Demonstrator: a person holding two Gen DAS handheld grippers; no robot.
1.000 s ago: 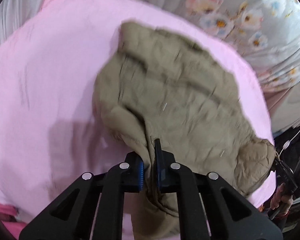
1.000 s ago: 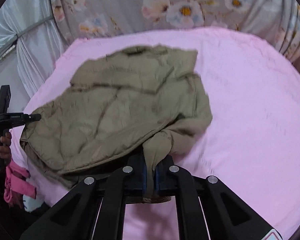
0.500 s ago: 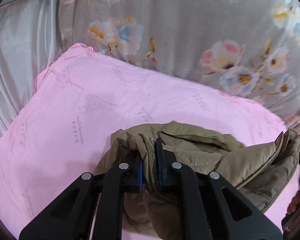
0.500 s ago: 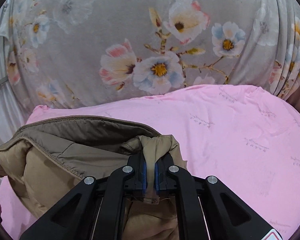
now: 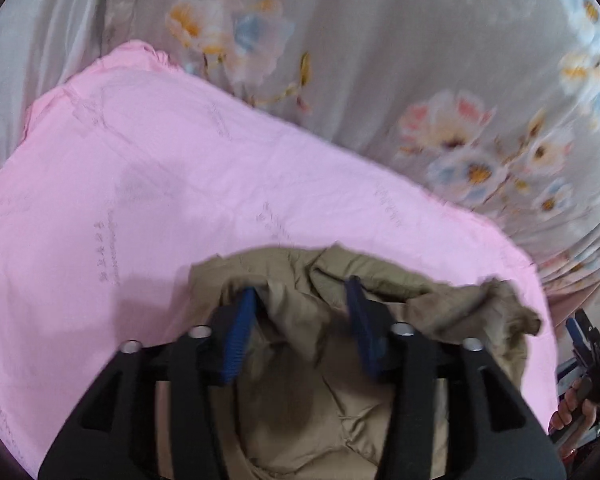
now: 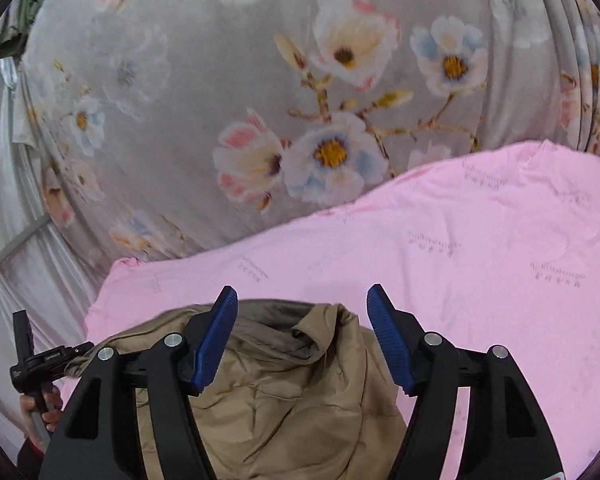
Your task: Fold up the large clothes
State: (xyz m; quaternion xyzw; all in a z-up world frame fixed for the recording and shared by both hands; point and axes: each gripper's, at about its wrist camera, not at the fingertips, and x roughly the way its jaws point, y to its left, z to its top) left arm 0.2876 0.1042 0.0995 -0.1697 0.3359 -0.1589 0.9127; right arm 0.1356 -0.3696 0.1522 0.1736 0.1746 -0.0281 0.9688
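Observation:
A tan quilted jacket (image 5: 308, 392) lies bunched on the pink sheet (image 5: 140, 184). It also shows in the right wrist view (image 6: 292, 392). My left gripper (image 5: 300, 300) is open, its blue pads on either side of a loose fold of the jacket. My right gripper (image 6: 302, 304) is open wide just above the jacket's collar area, holding nothing. The right gripper shows at the right edge of the left wrist view (image 5: 584, 340), and the left gripper at the left edge of the right wrist view (image 6: 40, 360).
A grey floral curtain (image 6: 300, 100) hangs behind the pink-covered surface (image 6: 480, 260). Plain grey drapes (image 6: 4, 240) hang on the left. The sheet's edge drops off near the hand (image 5: 572, 412) at the right.
Both grippers have let go of the jacket and opened. The jacket has dropped onto the sheet in a folded bunch beneath them.

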